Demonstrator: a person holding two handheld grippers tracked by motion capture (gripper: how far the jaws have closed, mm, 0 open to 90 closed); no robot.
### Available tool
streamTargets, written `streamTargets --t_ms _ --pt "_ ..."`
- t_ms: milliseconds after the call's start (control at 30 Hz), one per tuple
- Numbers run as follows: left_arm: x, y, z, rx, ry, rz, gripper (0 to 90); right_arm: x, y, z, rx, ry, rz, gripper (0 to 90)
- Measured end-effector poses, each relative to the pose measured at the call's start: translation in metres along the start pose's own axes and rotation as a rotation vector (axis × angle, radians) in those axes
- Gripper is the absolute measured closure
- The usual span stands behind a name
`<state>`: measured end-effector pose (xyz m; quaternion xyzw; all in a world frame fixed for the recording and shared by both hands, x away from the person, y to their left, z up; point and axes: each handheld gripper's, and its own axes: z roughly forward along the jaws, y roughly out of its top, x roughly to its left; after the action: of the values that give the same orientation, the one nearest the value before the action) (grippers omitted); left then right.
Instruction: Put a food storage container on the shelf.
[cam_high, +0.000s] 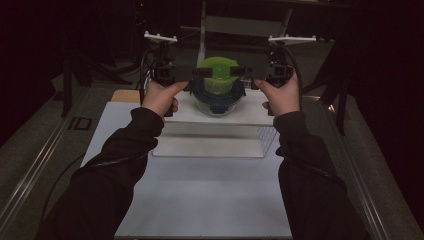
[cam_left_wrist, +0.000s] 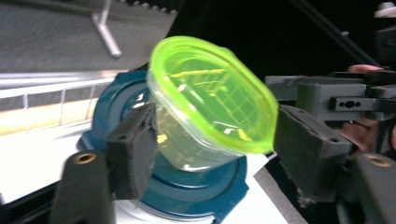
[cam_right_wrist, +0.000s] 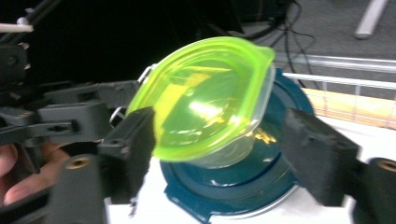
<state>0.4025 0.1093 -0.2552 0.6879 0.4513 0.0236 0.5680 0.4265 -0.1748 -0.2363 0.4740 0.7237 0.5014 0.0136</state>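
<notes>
Your black-sleeved forearms come up from the near edge of the white table (cam_high: 200, 200) and meet at the far end, where your left gripper (cam_high: 192, 74) and right gripper (cam_high: 245, 73) face each other across a small clear plastic tub with a lime-green lid (cam_high: 216, 70). That tub sits tilted on top of a larger clear round container with a dark teal lid (cam_high: 217, 97), which rests on a white rack (cam_high: 215, 131). Seen along your left gripper (cam_left_wrist: 210, 140), the green-lidded tub (cam_left_wrist: 212, 100) lies between the jaws, the left pad just at its clear wall, the right pad near the lid's rim. Your right gripper (cam_right_wrist: 224, 149) also straddles the tub (cam_right_wrist: 205, 93), its right pad standing clear. Both grippers are released, nothing clamped.
</notes>
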Motion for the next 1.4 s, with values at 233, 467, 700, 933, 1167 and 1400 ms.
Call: streamTargets --t_ms 233,467,700,933,1167,1400 --pt "-0.008 -0.013 -0.012 -0.029 -0.041 0.083 0.0 0.003 -0.013 -0.008 -0.012 -0.015 -0.055 18.8" --pt "-0.014 -0.038 -0.024 -0.072 -0.047 0.143 0.0 0.006 -0.028 -0.012 -0.019 -0.022 -0.091 18.0" --pt "-0.016 -0.065 -0.033 -0.065 -0.044 0.193 0.0 0.005 -0.05 -0.017 -0.022 0.006 -0.112 16.8" --pt "-0.019 -0.094 -0.036 -0.049 -0.054 0.241 0.0 -0.002 -0.084 -0.015 -0.015 0.043 -0.109 16.9" --pt "-0.023 -0.125 -0.039 -0.014 -0.059 0.28 0.0 -0.01 -0.114 -0.015 -0.017 0.038 -0.129 16.8" --pt "-0.022 -0.16 -0.036 0.022 -0.064 0.294 0.0 -0.02 -0.153 -0.011 -0.007 0.032 -0.155 16.7"
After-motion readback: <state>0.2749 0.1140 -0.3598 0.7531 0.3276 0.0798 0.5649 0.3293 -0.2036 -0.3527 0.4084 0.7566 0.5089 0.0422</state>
